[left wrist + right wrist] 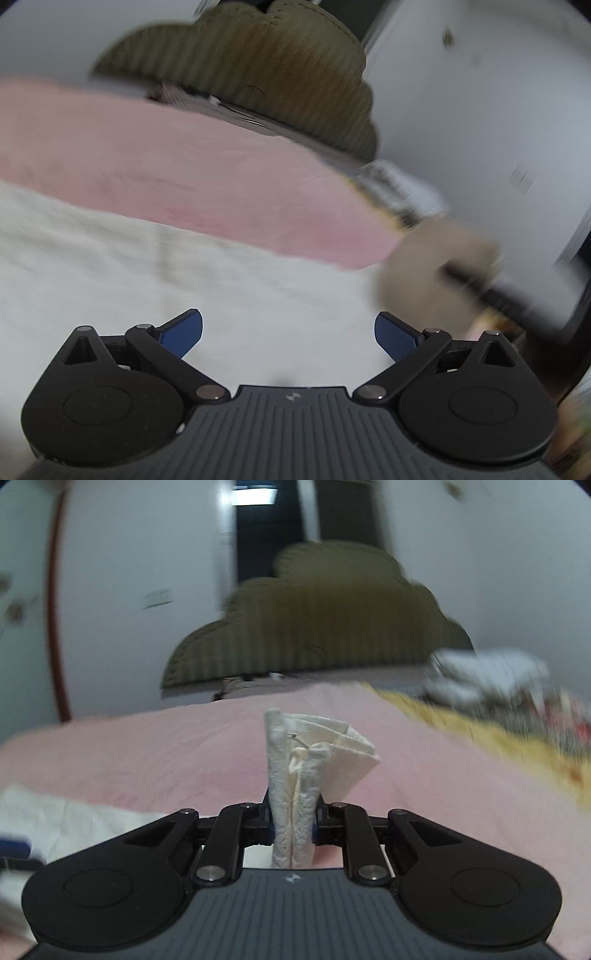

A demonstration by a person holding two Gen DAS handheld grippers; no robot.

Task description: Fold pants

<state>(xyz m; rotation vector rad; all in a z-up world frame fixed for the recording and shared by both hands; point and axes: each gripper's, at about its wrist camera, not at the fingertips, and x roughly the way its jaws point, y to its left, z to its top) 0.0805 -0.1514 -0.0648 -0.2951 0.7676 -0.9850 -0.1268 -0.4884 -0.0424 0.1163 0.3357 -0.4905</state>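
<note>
The pants are white, crinkled cloth. In the left wrist view they lie spread on the pink bedsheet under my left gripper, which is open and empty just above them. In the right wrist view my right gripper is shut on a bunched fold of the pants, with a drawstring showing, held up above the pink sheet. More of the white pants lies at the lower left. Both views are motion-blurred.
An olive scalloped headboard stands at the far end of the bed against white walls. A yellow patterned blanket and a white bundle lie on the right. A tan blurred shape sits to the right in the left wrist view.
</note>
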